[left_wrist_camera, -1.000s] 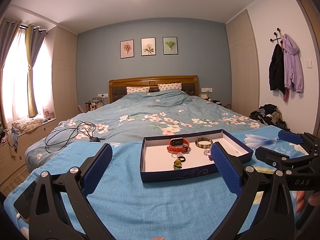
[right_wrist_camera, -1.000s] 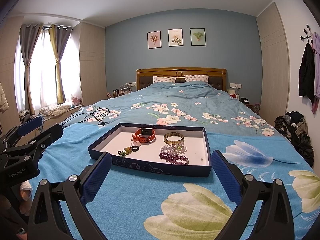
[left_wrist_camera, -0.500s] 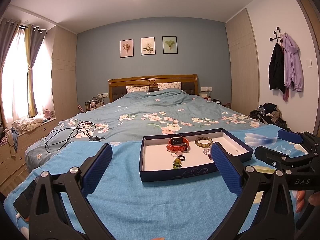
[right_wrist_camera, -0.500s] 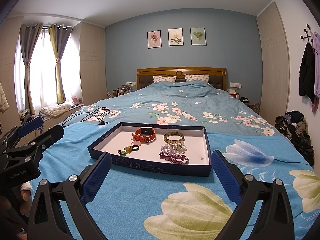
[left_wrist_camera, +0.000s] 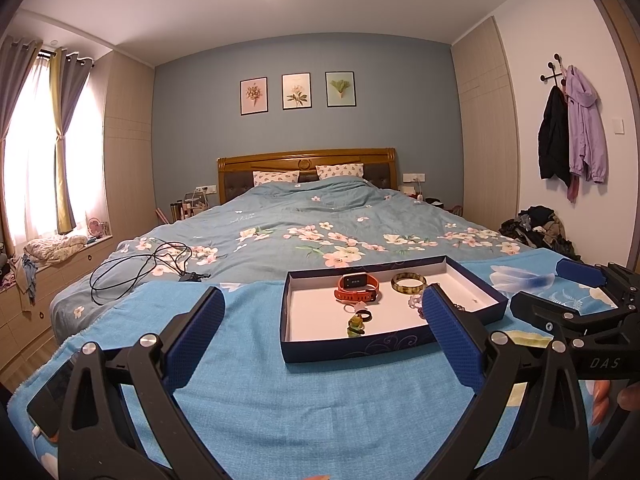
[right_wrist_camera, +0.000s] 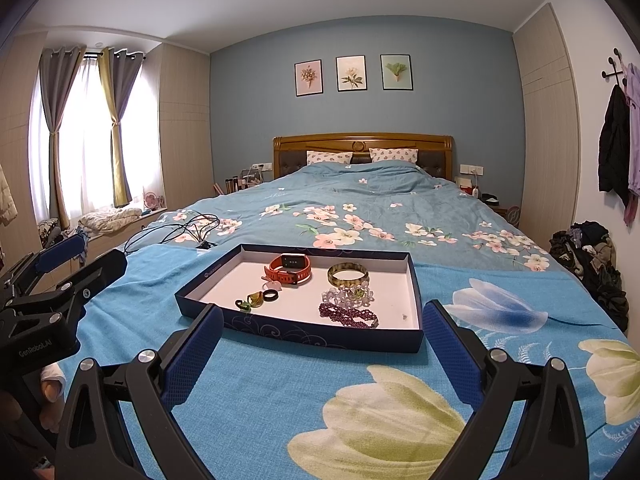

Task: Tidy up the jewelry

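A dark blue tray (right_wrist_camera: 320, 338) with a white floor lies on the blue cloth on the bed; it also shows in the left wrist view (left_wrist_camera: 352, 350). In it lie an orange watch (right_wrist_camera: 290, 268), a green-brown bangle (right_wrist_camera: 347, 274), a clear bead bracelet (right_wrist_camera: 348, 295), a purple bead bracelet (right_wrist_camera: 348, 315), a black ring (right_wrist_camera: 270, 295) and small green pieces (right_wrist_camera: 250, 301). My left gripper (left_wrist_camera: 320, 334) is open and empty, just in front of the tray. My right gripper (right_wrist_camera: 318, 350) is open and empty, at the tray's near wall.
A black cable (left_wrist_camera: 136, 268) lies on the flowered quilt at the left. A phone (left_wrist_camera: 52, 396) lies at the cloth's left edge. The other gripper shows at each view's side (right_wrist_camera: 60, 280). A pile of clothes (right_wrist_camera: 588, 252) lies on the floor at the right.
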### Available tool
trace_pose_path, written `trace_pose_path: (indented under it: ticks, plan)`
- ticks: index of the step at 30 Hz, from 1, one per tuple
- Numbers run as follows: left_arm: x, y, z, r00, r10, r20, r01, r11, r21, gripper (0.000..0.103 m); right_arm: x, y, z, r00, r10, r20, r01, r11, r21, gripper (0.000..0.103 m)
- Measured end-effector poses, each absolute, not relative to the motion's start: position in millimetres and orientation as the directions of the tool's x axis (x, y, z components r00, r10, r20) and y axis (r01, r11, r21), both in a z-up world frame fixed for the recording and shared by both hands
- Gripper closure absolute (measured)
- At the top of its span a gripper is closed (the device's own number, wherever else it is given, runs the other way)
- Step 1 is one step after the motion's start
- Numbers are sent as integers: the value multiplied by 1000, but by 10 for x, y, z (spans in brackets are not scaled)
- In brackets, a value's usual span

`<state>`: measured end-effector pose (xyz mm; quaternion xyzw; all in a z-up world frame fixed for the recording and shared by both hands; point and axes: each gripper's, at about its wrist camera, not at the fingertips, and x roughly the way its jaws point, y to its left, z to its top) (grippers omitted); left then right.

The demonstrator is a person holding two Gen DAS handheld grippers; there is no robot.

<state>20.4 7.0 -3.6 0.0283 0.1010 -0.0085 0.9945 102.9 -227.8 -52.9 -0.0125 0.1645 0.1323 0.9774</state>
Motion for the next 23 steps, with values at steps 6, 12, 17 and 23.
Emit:
trace_pose_path:
  ticks: [6,12,17,23]
  plan:
    - [216,67,-51,979,-3,-203,15,998,56,6,1031,-2279,-526,910,256,-325,-264,964,20,7]
    - [214,66,-51,980,-14,-199,25,998,56,6,1031,-2282,-534,910,258,-324,-266,964,19,7]
    - [254,61,-69,973,-29,-231,43,998,55,6,1063,-2314,-541,898,268,-350,-281,960,14,7]
    - [434,166,-153,948,-27,-318,45,998,51,6,1270,-2550,-627,850,216,-481,-268,962,-43,7]
